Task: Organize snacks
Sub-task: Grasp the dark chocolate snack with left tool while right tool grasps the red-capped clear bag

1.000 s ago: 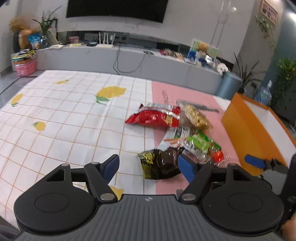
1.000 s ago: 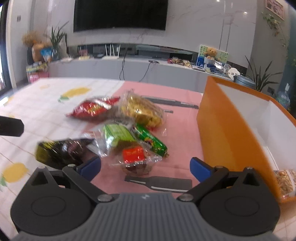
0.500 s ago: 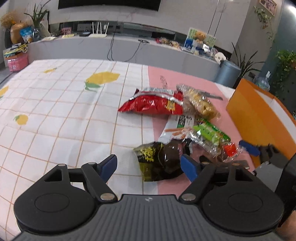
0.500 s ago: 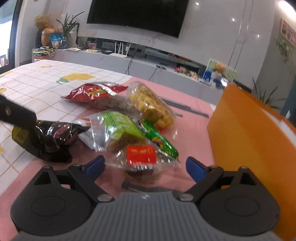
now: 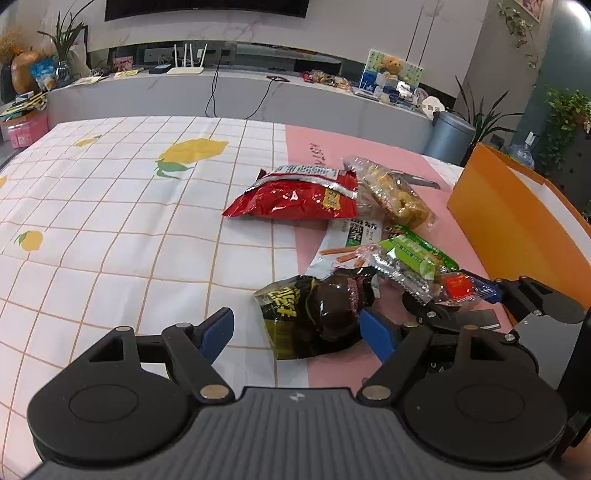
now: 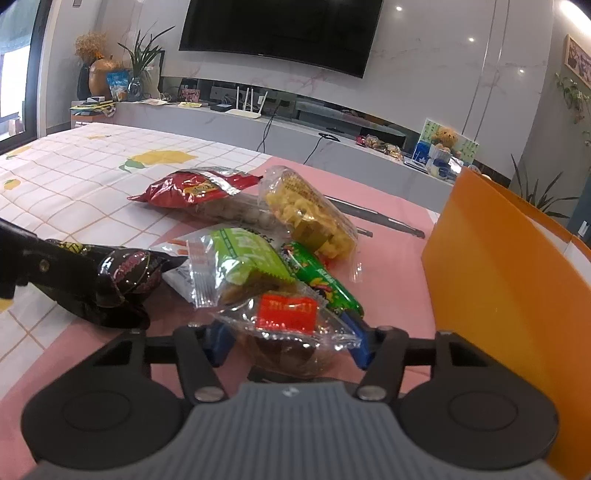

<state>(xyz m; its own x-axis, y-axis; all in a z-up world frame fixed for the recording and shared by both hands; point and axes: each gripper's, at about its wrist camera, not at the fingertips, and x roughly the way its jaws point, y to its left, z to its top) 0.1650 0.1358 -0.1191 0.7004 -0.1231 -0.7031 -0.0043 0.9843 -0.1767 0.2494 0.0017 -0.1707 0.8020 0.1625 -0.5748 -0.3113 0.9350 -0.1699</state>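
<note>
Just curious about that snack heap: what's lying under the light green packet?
Under the light green packet lies a white packet printed with orange sticks; its edge pokes out. The dark green bar sits beside it. Anything further beneath is covered.

Wall: pale marble-look panelled wall (image 6: 443, 74), glossy, with small bright light reflections.
Screen: large black flat television (image 6: 284, 33) mounted on that wall.
Console: long low grey-white media bench (image 5: 240, 99) along the wall, cables hanging down its front.
On console: white router with upright antennas (image 5: 186, 66); teddy bear picture card (image 6: 448, 142); scattered small items.
Left corner: orange-brown round vase with dried flowers (image 6: 99, 70); green leafy plant in glass vase (image 6: 142, 62).
Right side: grey cylindrical bin (image 5: 448, 138); green potted plants (image 5: 567, 122); framed picture (image 6: 578, 61).
Window: bright daylight at far left (image 6: 13, 59).
</note>
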